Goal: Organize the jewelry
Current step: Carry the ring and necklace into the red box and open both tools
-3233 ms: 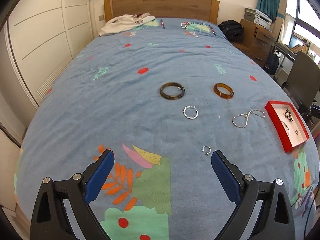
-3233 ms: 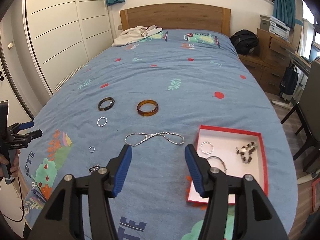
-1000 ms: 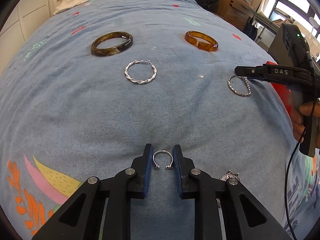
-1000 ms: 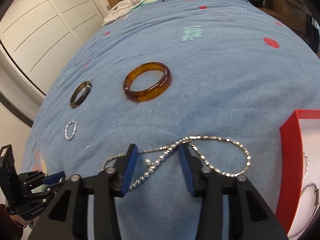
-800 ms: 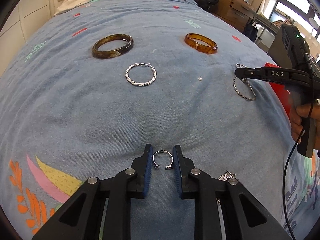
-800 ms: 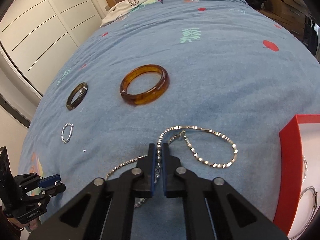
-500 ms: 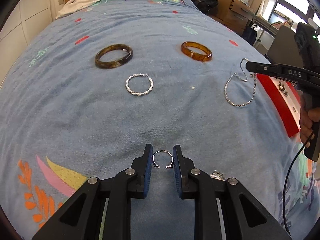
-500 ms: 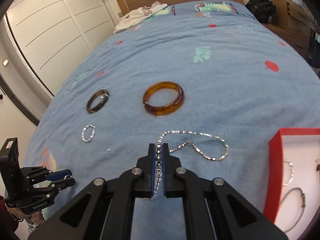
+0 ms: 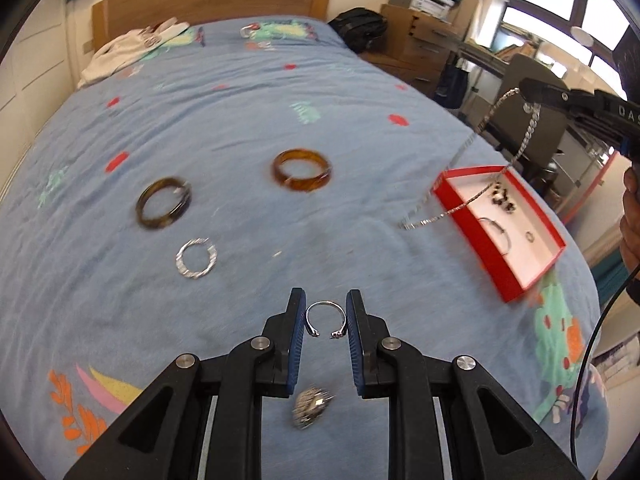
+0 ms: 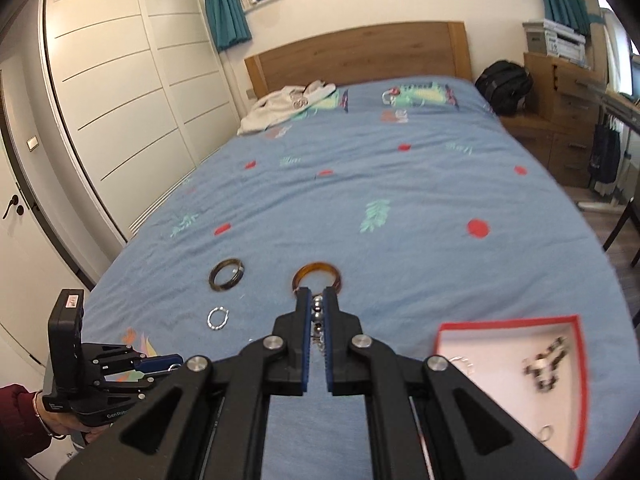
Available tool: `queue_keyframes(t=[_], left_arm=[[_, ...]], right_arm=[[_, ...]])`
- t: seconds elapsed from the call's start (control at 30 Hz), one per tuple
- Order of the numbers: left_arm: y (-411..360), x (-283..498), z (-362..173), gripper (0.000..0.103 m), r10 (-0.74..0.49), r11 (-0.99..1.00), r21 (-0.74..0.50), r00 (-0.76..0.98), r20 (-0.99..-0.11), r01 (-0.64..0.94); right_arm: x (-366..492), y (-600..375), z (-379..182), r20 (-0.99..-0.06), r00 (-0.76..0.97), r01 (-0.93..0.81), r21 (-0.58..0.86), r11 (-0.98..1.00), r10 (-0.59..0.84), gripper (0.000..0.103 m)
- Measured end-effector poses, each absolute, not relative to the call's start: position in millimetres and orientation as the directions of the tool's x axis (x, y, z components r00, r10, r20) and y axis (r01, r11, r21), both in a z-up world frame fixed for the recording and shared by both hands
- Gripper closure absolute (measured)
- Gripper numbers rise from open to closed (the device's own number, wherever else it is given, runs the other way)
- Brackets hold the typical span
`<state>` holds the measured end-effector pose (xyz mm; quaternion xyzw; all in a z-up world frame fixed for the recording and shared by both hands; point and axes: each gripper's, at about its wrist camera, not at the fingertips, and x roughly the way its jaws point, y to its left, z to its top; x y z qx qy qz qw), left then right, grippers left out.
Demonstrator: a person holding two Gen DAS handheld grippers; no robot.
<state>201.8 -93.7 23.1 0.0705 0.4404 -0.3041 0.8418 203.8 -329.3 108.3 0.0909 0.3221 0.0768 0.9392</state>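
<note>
Here, a small open ring is pinched between the nearly closed jaws of the left gripper, above the bed. A silver chain is clamped in the right gripper, hanging over the red box.

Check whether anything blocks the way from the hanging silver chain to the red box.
Nothing visible does. The silver chain hangs from the right gripper, its lower end trailing across the near rim of the red box. The box is open on top, with a few small pieces inside and bare floor left.
</note>
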Motion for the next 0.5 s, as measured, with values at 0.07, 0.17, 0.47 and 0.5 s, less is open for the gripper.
queue_keyframes(t=[0.07,0.17,0.47,0.5], left_arm=[[-110,198,31,0.083,-0.468,0.786,-0.149,0.42,-0.777,0.6],[-136,193,44,0.083,-0.504,0.751,-0.156,0.403,-0.764,0.642],[-225,174,73,0.083,-0.592,0.639,-0.168,0.34,-0.73,0.751],[-237,174,75,0.083,-0.601,0.627,-0.173,0.329,-0.728,0.76]], right_arm=[[196,-340,120,-0.584,0.792,-0.071,0.201,0.977,0.178,0.098],[184,-357,134,-0.581,0.802,-0.048,0.169,0.984,0.139,0.098],[169,-408,149,-0.572,0.818,0.017,0.141,0.99,0.067,0.098],[170,-415,148,-0.573,0.817,0.024,0.144,0.989,0.064,0.098]])
